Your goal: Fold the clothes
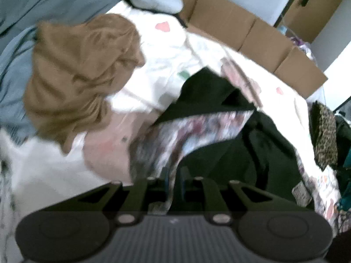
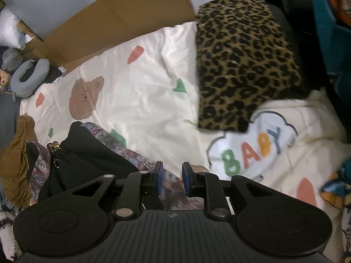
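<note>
The black garment (image 2: pixel 87 160) with a printed lining lies on the bed (image 2: pixel 142 96), partly folded. Right gripper (image 2: pixel 171 180): jaws spread, pinching nothing. Left gripper (image 1: pixel 174 183): jaws narrowly parted around the printed edge; grip unclear. A leopard piece (image 2: pixel 243 65) sits folded; a brown garment (image 1: pixel 76 74) waits crumpled.

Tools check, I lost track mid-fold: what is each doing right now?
Left tool: slightly parted, patterned fabric between the fingers; grip cannot be told.
Right tool: open, holding nothing.
</note>
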### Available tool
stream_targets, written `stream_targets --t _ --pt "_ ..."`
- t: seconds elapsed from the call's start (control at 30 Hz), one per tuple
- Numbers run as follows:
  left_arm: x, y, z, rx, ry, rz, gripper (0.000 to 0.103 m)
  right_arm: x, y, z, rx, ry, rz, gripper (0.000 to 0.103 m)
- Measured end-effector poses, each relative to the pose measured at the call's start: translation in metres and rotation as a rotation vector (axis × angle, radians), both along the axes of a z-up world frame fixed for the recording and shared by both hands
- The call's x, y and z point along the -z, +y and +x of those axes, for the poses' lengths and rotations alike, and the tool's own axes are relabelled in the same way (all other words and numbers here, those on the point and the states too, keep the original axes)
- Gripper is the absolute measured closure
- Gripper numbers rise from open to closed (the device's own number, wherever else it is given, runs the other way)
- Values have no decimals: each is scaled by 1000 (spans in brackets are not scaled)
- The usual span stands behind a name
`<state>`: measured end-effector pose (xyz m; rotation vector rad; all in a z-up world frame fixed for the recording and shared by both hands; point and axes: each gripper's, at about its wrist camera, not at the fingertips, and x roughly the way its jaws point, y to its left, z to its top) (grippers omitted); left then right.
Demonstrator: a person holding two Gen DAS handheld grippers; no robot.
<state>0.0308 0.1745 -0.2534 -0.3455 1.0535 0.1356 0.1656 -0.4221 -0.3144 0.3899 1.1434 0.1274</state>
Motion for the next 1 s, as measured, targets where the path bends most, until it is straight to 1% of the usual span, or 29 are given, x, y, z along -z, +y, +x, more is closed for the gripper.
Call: stream_targets --t 0.1,0.17,0.2,0.27,0.37,0.43,0.5,0.6,0.73,0.87,0.93,0.97,1.0 --pt "0 -1 27 -15 -50 -9 89 4 10 13 -19 -11 9 83" --pt "1 -3 46 -44 -92 -10 88 6 17 20 -30 -23 9 82" --pt "1 -4 55 -58 -110 -23 85 7 21 24 -36 -29 10 81" --pt "2 -7 71 -73 -140 -42 85 10 28 31 -49 -41 17 78" --pt "3 -17 96 -75 -166 -21 79 14 40 42 -77 -55 27 77" --pt "5 -23 111 -96 -176 2 73 18 48 49 -97 -63 28 77" --pt "9 -27 124 -129 -179 6 73 23 57 58 -112 -69 30 77" --pt "18 -35 146 -146 -164 12 72 32 71 66 -143 -79 40 77" --pt "21 -43 174 -161 -123 23 71 46 89 74 -178 -75 50 77" --pt "21 -56 197 -164 -82 8 71 56 107 77 -196 -86 49 77" --pt "22 -62 206 -170 -55 -3 70 59 111 77 -195 -85 66 77" --pt "23 -64 210 -179 -39 -11 69 60 113 77 -194 -87 71 77" --pt "25 -64 213 -210 -23 -22 65 60 115 76 -193 -91 72 77"
